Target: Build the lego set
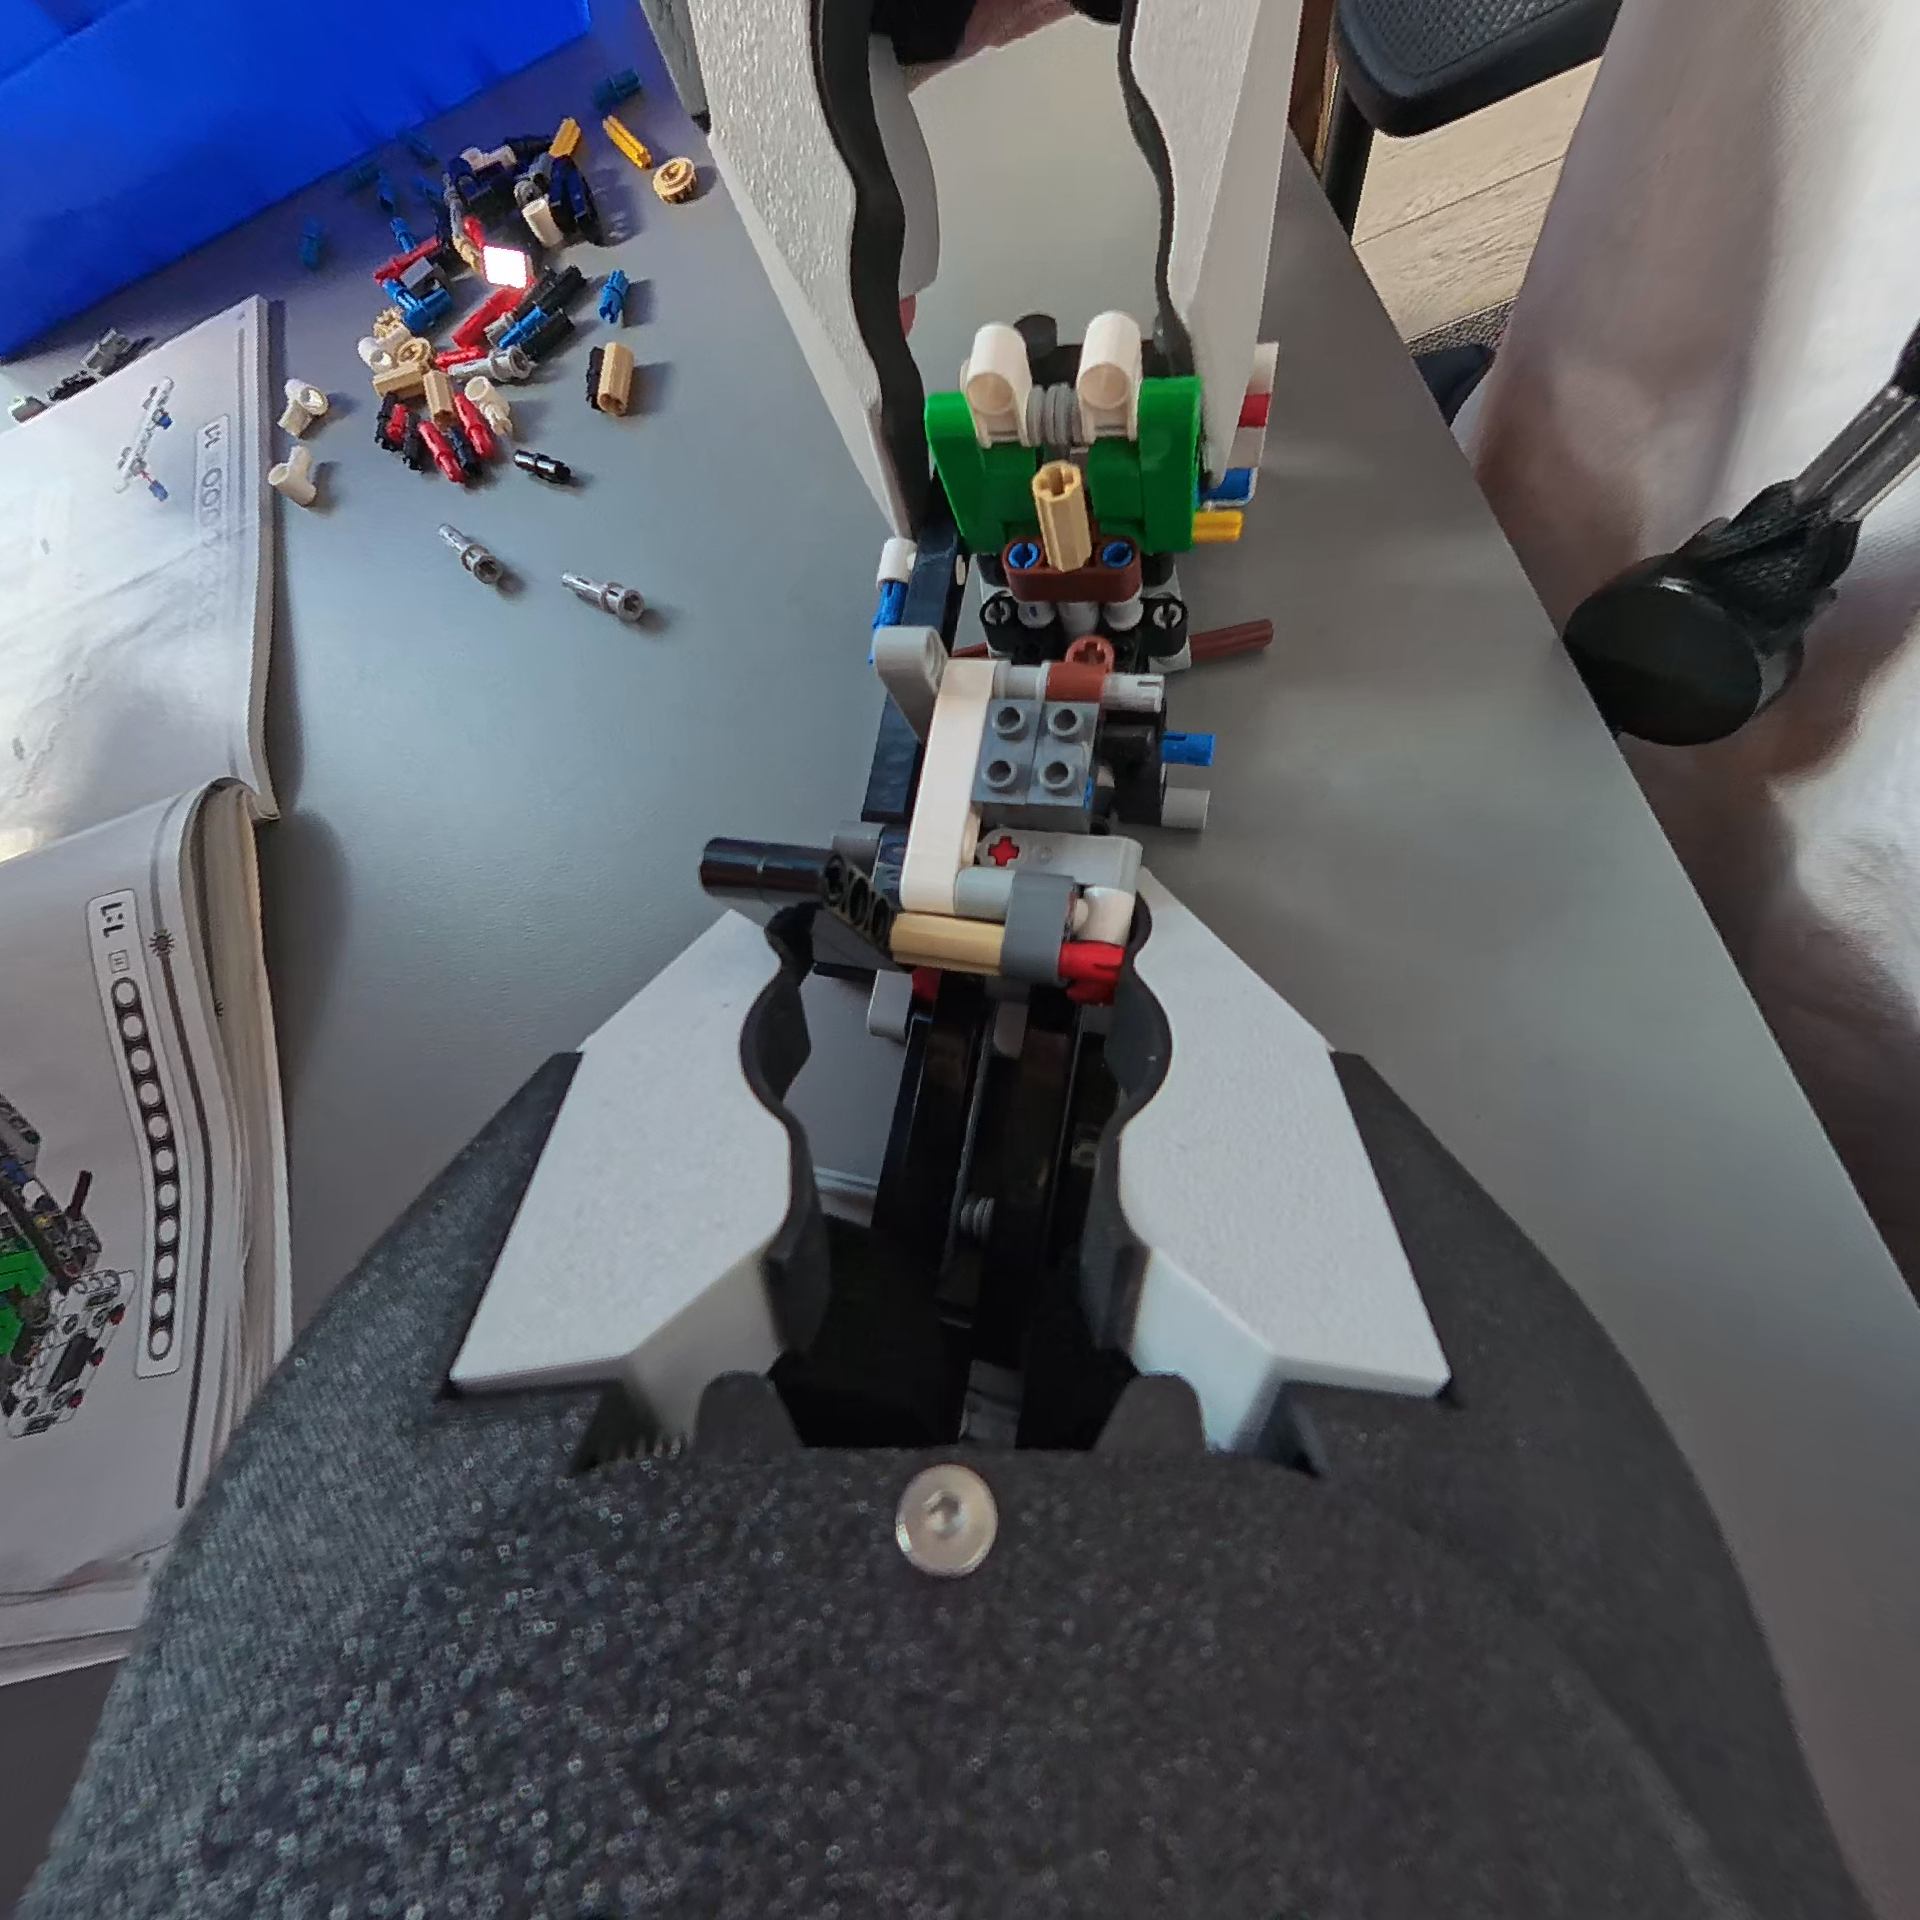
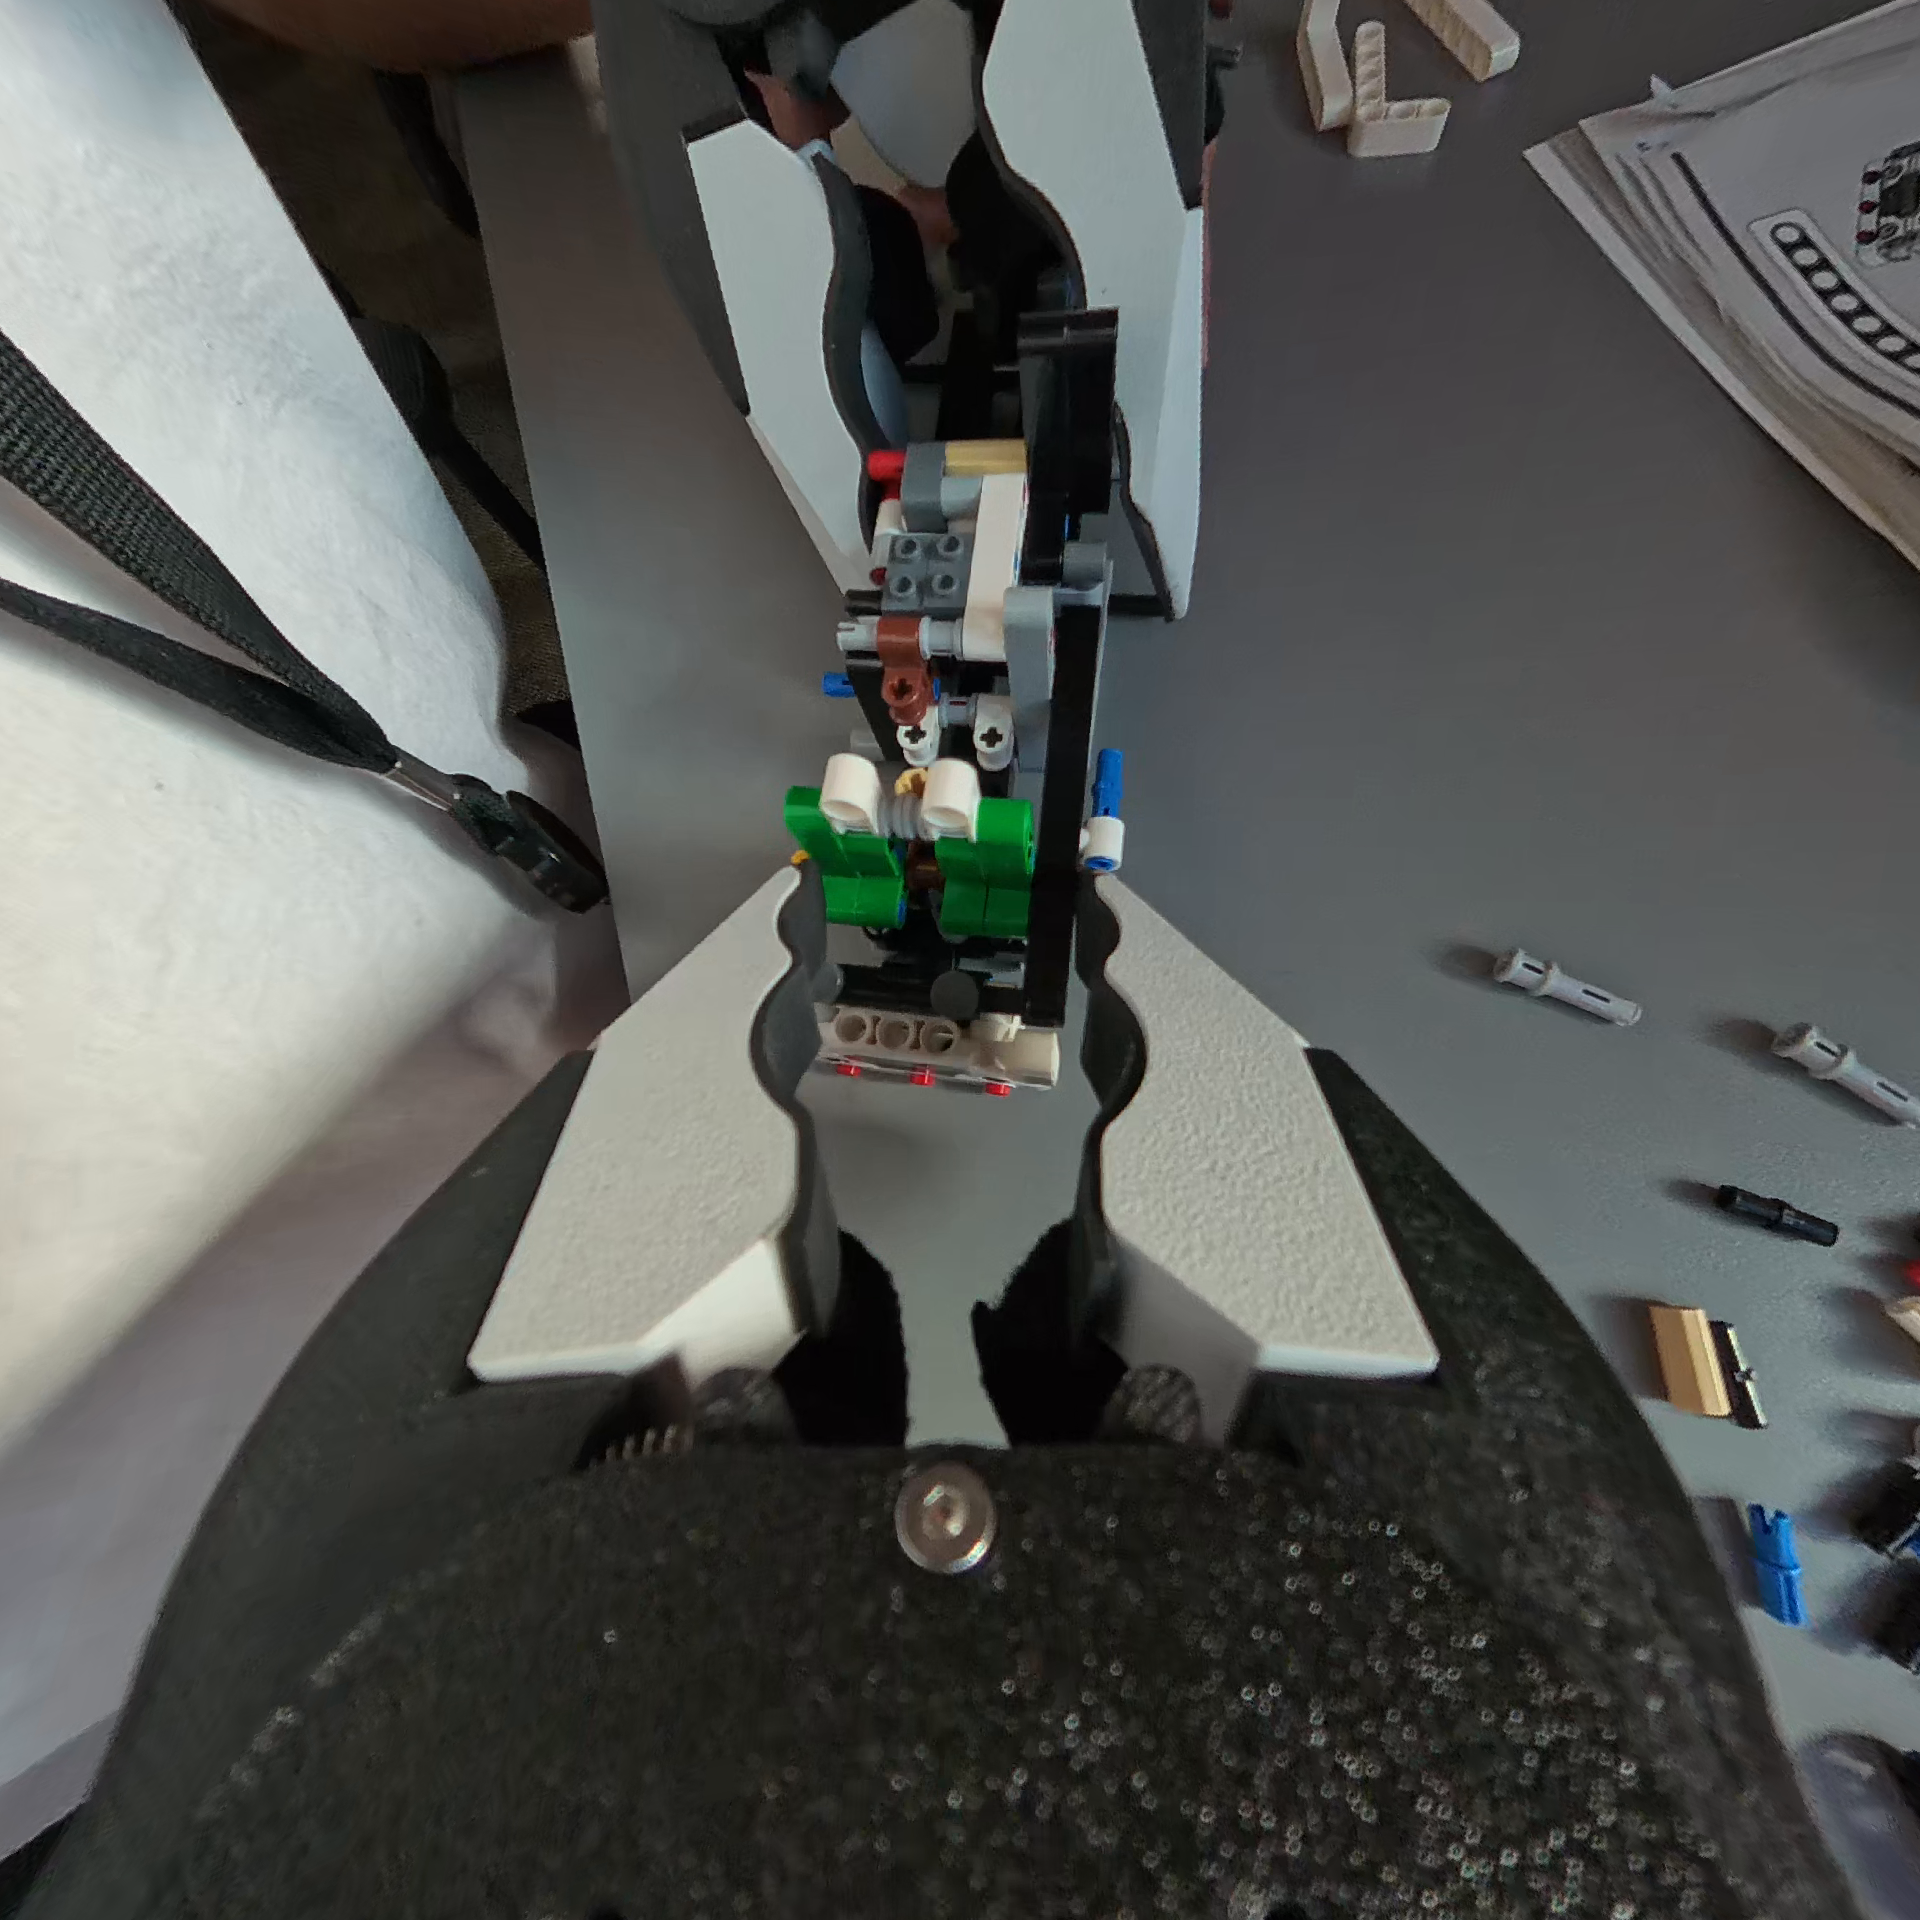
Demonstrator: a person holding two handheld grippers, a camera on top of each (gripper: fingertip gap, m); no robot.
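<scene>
A partly built lego model (image 1: 1039, 748) lies lengthwise on the grey table (image 1: 623, 790), held between both grippers. It has a black frame, a grey studded plate, white beams and a green block (image 1: 1164, 457) with two white cylinders at one end. My left gripper (image 1: 956, 925) is shut on the black-frame end, which runs back between its fingers. My right gripper (image 2: 945, 894) is shut on the green end (image 2: 862, 862) of the model (image 2: 925, 566). Each gripper shows at the far end in the other's view: the right (image 1: 1060, 457), the left (image 2: 997, 520).
A pile of loose parts (image 1: 488, 312) and two grey pins (image 1: 613, 597) lie left of the model, with an open instruction booklet (image 1: 114, 623) and a blue bin (image 1: 208, 125). The table edge (image 1: 1558, 665) runs close on the right, beside a person's clothing and a black strap buckle (image 1: 1683, 655). About 7 cm separates my left fingertips from my right.
</scene>
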